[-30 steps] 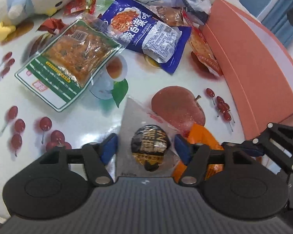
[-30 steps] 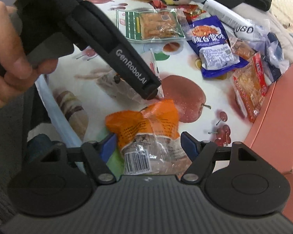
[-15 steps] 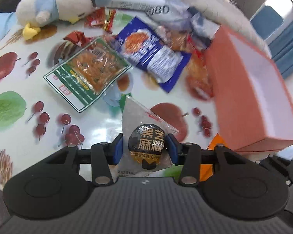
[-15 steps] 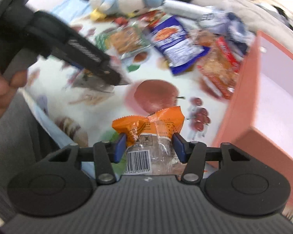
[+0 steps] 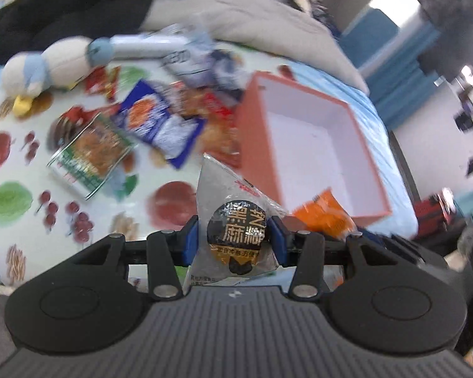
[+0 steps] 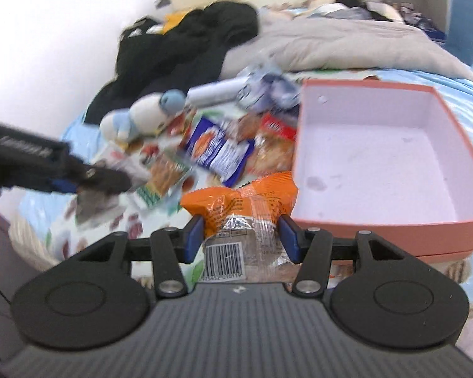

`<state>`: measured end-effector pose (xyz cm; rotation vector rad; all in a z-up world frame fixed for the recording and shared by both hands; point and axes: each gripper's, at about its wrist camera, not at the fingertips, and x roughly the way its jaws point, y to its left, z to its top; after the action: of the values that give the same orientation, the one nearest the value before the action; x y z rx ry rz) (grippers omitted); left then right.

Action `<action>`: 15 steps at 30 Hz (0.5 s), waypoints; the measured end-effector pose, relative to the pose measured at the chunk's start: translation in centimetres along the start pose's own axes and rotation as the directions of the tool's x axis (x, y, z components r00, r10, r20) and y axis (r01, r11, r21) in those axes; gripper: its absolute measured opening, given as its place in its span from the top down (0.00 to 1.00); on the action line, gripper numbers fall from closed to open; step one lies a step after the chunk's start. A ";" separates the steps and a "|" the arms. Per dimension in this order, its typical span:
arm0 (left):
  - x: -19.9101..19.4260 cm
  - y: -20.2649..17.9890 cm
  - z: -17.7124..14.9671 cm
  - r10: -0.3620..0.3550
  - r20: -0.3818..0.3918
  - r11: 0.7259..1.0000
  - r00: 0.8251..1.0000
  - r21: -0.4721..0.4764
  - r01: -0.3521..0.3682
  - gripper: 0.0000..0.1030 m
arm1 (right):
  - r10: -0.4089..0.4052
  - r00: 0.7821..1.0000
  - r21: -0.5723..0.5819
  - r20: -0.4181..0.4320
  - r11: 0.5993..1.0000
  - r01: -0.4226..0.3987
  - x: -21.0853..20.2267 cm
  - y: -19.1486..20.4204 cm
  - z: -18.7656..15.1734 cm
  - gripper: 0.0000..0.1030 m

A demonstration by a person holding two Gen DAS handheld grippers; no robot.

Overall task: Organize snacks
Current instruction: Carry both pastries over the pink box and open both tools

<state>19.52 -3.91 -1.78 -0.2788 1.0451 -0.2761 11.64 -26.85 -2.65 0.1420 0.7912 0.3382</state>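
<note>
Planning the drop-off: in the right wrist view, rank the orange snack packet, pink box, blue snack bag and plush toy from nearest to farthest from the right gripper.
1. Orange snack packet: clamped in the right gripper.
2. Pink box: just right, empty.
3. Blue snack bag: ahead, on the cloth.
4. Plush toy: farthest, upper left.

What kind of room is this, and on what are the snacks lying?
Probably a bedroom: the snacks lie on a fruit-print cloth that seems spread over a bed, with a rumpled grey quilt, dark clothes and a plush toy behind them.
</note>
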 end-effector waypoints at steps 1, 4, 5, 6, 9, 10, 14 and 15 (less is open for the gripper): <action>-0.6 -0.8 0.2 -0.012 -0.011 1.000 1.000 -0.001 0.012 0.50 | -0.003 1.000 0.016 0.009 1.000 0.003 -0.6 -0.4 0.4 0.47; -2.3 -3.6 1.3 -0.021 -0.045 1.000 0.999 0.008 0.022 0.50 | -0.022 0.999 0.059 0.040 0.998 0.019 -2.5 -1.7 1.8 0.47; -2.7 -4.4 1.5 -0.016 -0.048 1.000 0.999 0.017 0.017 0.50 | -0.029 0.998 0.070 0.049 0.997 0.025 -3.1 -2.1 2.3 0.47; -3.1 -5.5 1.8 -0.009 -0.054 0.999 0.998 0.030 0.010 0.50 | -0.036 0.998 0.078 0.058 0.996 0.031 -3.6 -2.6 2.7 0.47; -3.8 -8.3 2.3 0.000 -0.081 0.998 0.997 0.056 0.005 0.50 | -0.060 0.995 0.106 0.078 0.993 0.052 -5.0 -4.3 3.8 0.47; -4.1 -9.2 2.5 0.007 -0.084 0.998 0.996 0.060 -0.002 0.50 | -0.068 0.994 0.114 0.081 0.992 0.059 -5.3 -4.9 4.2 0.47; -4.7 -13.1 3.0 -0.012 -0.092 0.995 0.996 0.101 0.021 0.50 | -0.101 0.992 0.140 0.076 0.986 0.090 -5.8 -7.4 5.1 0.47; -4.8 -14.0 3.1 -0.019 -0.093 0.993 0.995 0.111 0.030 0.50 | -0.109 0.992 0.145 0.067 0.984 0.099 -5.5 -8.0 5.4 0.47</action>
<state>18.72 -14.90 8.52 -0.1788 1.1135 -0.3714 13.87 -36.24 2.75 0.2443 0.7453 0.1766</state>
